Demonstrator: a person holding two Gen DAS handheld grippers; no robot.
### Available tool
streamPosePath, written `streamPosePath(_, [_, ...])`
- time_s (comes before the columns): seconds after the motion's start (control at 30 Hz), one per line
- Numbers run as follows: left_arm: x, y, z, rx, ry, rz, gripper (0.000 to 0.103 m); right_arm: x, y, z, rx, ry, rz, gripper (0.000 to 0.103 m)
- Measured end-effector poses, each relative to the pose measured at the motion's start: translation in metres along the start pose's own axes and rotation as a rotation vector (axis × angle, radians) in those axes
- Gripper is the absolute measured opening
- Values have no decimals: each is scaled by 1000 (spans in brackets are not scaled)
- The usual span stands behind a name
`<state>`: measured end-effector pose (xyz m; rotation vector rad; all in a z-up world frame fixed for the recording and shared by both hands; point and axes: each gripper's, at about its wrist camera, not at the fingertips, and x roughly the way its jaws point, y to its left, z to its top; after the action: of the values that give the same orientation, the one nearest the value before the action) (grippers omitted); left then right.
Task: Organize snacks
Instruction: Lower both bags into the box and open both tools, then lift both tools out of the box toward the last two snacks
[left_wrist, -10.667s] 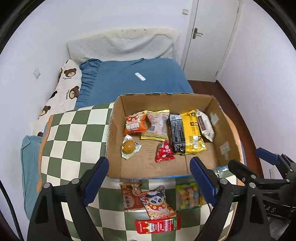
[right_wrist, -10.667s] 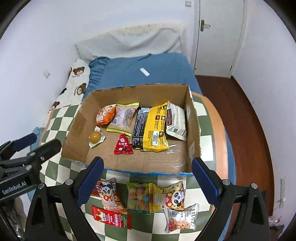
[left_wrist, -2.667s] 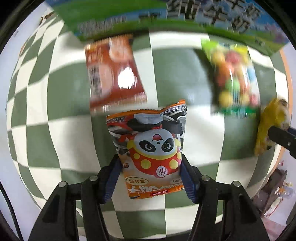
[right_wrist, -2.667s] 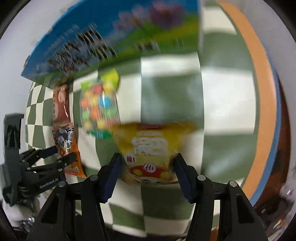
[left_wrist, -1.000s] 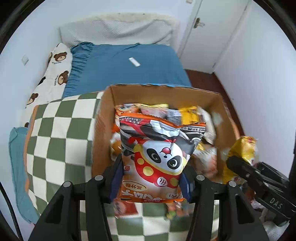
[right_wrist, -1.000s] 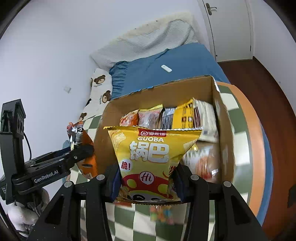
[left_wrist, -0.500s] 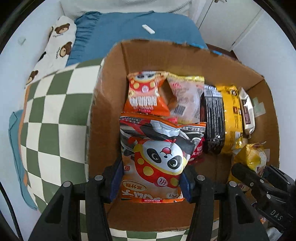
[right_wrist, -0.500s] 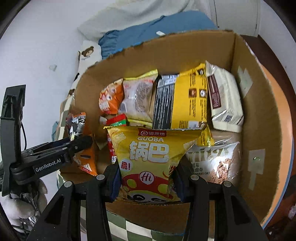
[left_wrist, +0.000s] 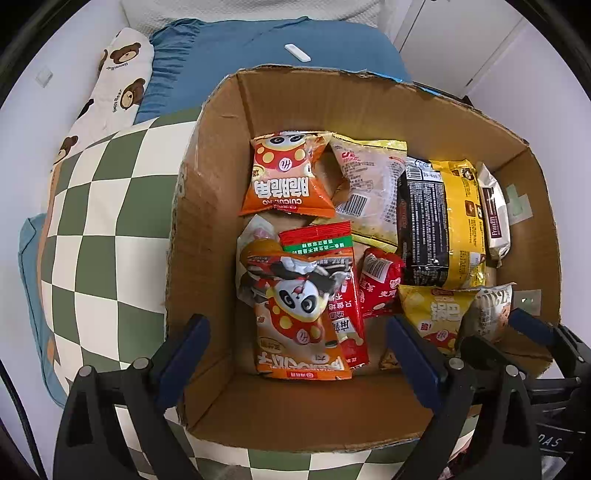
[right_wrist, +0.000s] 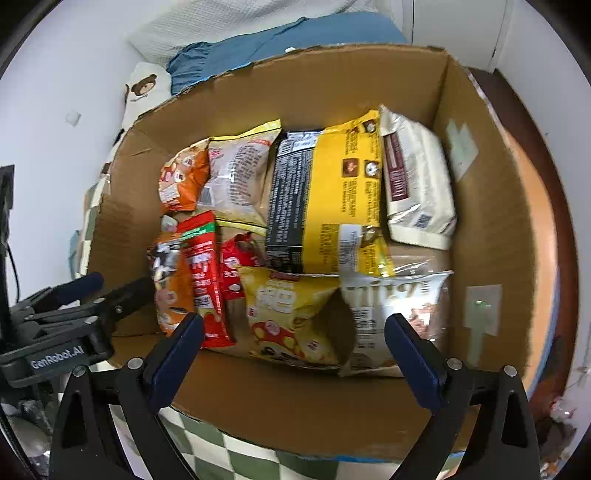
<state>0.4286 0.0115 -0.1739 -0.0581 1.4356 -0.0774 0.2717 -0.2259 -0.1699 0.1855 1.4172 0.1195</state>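
An open cardboard box (left_wrist: 207, 229) on the checkered table holds the snacks. The orange panda bag (left_wrist: 295, 310) lies flat on the box floor at the near left, partly over a long red packet (left_wrist: 343, 295). My left gripper (left_wrist: 297, 330) hovers over it, its jaws opening, the blue pads clear of the bag. The yellow snack bag (right_wrist: 291, 314) rests at the near middle beside a grey oat bag (right_wrist: 391, 314). Above it, my right gripper (right_wrist: 293, 326) also has its jaws opening and touches nothing.
Farther back in the box lie an orange bag (left_wrist: 288, 177), a pale bag (left_wrist: 369, 188), a black and yellow pack (left_wrist: 439, 221) and a white pack (left_wrist: 493, 218). The green checkered cloth (left_wrist: 103, 229) surrounds the box. A blue bed (left_wrist: 258, 55) is behind.
Both grippers came down into the box with their bags, then spread their jaws. The panda bag and the yellow bag have dropped onto the box floor.
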Motion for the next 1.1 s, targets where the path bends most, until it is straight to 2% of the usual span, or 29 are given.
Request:
streamPosePath(0.23, [-7, -1, -2, -5, -21, 2, 98, -11, 1, -3, -15, -33, -48, 100])
streamPosePath(0.6, [-26, -5, -16, 9, -76, 15, 98, -31, 0, -13, -21, -63, -52, 100])
streamPosePath(0.9, [-58, -12, -33, 23, -158, 7, 98, -63, 4, -27, -44, -145, -65, 100])
streamPosePath(1.1, [-88, -21, -57, 57, -249, 11, 98, -94, 5, -48, -66, -228, -87, 100])
